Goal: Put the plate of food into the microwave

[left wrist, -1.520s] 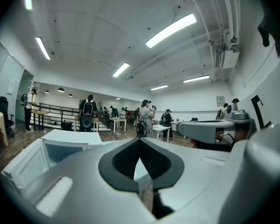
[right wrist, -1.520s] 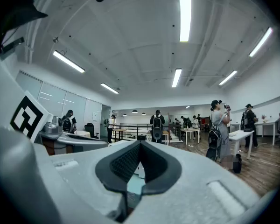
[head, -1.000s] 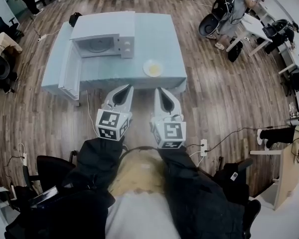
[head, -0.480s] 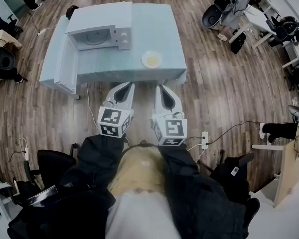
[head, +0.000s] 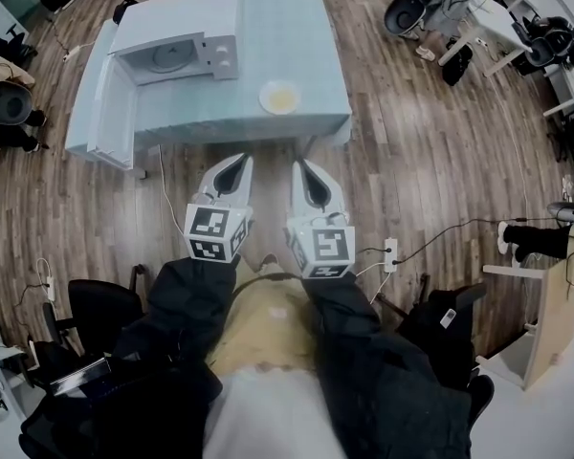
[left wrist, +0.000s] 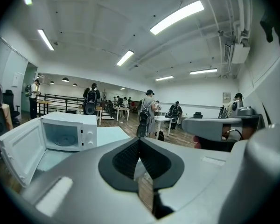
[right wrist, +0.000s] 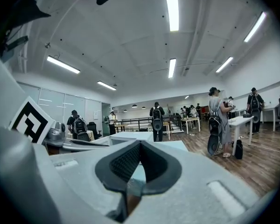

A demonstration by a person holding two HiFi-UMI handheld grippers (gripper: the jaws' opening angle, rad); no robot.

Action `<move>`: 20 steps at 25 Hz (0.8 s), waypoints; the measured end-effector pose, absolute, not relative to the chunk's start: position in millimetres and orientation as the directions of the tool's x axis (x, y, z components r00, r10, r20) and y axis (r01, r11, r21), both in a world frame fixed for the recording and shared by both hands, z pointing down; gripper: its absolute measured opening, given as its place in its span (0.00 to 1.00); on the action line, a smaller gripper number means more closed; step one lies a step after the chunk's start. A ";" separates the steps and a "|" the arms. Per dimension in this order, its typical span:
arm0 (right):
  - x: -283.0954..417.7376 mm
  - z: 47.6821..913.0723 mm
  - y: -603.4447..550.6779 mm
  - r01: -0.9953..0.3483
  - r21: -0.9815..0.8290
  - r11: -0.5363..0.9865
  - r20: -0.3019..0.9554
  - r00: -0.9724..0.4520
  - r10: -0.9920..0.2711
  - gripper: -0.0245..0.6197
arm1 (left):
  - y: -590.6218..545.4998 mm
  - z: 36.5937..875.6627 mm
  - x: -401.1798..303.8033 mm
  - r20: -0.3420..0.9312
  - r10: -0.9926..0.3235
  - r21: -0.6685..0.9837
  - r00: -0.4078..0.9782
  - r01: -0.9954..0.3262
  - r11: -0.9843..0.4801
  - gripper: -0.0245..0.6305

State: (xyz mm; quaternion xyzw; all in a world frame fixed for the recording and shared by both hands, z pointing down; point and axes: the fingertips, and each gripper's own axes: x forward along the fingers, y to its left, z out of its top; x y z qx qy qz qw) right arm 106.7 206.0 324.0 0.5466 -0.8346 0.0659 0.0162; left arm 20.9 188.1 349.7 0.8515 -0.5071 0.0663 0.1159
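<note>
Since both tools are empty and short of the table (head: pixel 301 36), the matter that counts is where the plate of food (head: pixel 279 97) lies from them; it sits on the near part of the tabletop, straight ahead of the person and well apart from both tips; it lies almost between the lines along which the two tools point, a little closer to the right gripper (head: pixel 298 164) than to the left gripper (head: pixel 243 160). Each gripper's own view shows its jaws pressed together with nothing between them. The microwave (head: pixel 177 51) stands on the same table to the left of the plate and farther back, its cavity facing the person, its door (head: pixel 100 113) swung wide open to the left; so the plate is round with no long axis to mind, and its way in would run leftward and away from the person. By my reckoning the right gripper is the better placed to take the near rim, once its jaws are parted; the left gripper stands nearer the microwave's mouth.
</note>
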 end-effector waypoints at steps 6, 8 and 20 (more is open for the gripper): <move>119.2 333.0 204.2 -0.921 -0.084 0.380 0.113 -0.387 -0.915 0.03 | 186.9 359.0 29.4 0.238 -0.851 0.133 0.469 -0.883 -0.449 0.03; 120.4 333.5 200.2 -0.924 -0.080 0.373 0.108 -0.380 -0.919 0.03 | 182.7 357.8 28.9 0.228 -0.858 0.125 0.460 -0.888 -0.443 0.03; 118.0 333.3 134.2 -0.937 -0.036 0.347 0.090 -0.348 -0.933 0.03 | 107.3 365.4 43.7 0.221 -0.826 0.145 0.518 -0.855 -0.497 0.03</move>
